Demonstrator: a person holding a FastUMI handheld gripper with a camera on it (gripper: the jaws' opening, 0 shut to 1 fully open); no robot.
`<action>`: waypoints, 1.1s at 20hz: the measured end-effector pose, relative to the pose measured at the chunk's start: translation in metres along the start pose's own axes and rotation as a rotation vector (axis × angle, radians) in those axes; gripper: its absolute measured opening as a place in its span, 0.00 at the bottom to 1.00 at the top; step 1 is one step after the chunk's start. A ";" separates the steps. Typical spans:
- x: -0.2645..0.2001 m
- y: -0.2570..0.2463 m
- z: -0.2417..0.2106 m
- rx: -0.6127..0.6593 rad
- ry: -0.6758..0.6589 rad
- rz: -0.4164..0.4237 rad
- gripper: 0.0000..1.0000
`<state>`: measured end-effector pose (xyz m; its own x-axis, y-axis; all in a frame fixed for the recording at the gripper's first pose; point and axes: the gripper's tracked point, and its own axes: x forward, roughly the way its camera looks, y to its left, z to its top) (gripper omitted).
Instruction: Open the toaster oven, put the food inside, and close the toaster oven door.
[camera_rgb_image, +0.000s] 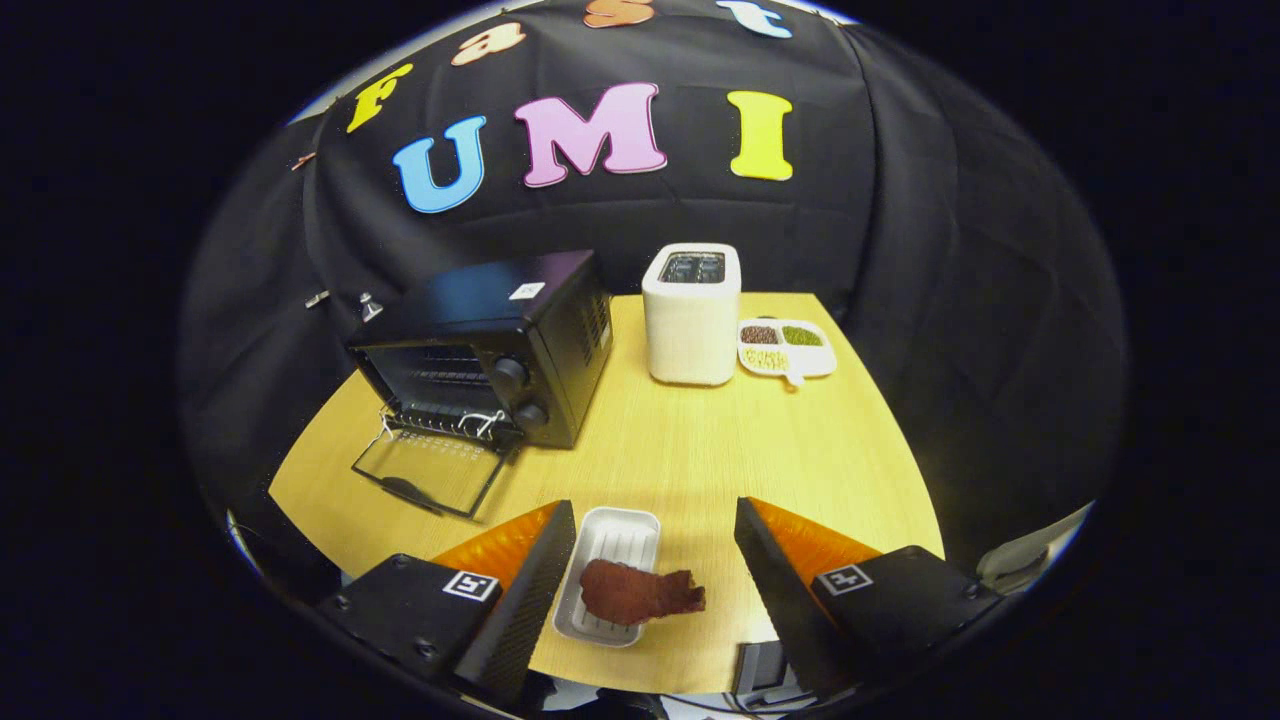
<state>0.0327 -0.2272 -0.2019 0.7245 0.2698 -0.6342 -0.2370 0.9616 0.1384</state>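
Between parted hand-held gripper (655, 560) fingers, meat (640, 592) on tray (622, 530), toaster oven (490, 345) open

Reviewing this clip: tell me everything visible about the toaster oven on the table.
The toaster oven is a black, boxy appliance with a glossy top bearing a small white sticker. Two round knobs sit one above the other at the right of its front, and vent slots mark its side. Its glass door hangs fully open, lying flat toward the table edge, with a wire rack visible inside. It stands on the wooden table, left of the white toaster, well beyond the open gripper.
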 end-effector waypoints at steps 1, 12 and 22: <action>0.005 -0.004 -0.009 0.015 0.028 0.016 0.99; 0.030 -0.012 -0.078 0.353 0.250 0.170 0.86; 0.035 -0.004 -0.092 0.519 0.335 0.221 0.27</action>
<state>-0.0004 -0.2263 -0.2946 0.4338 0.5140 -0.7401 0.0469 0.8074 0.5882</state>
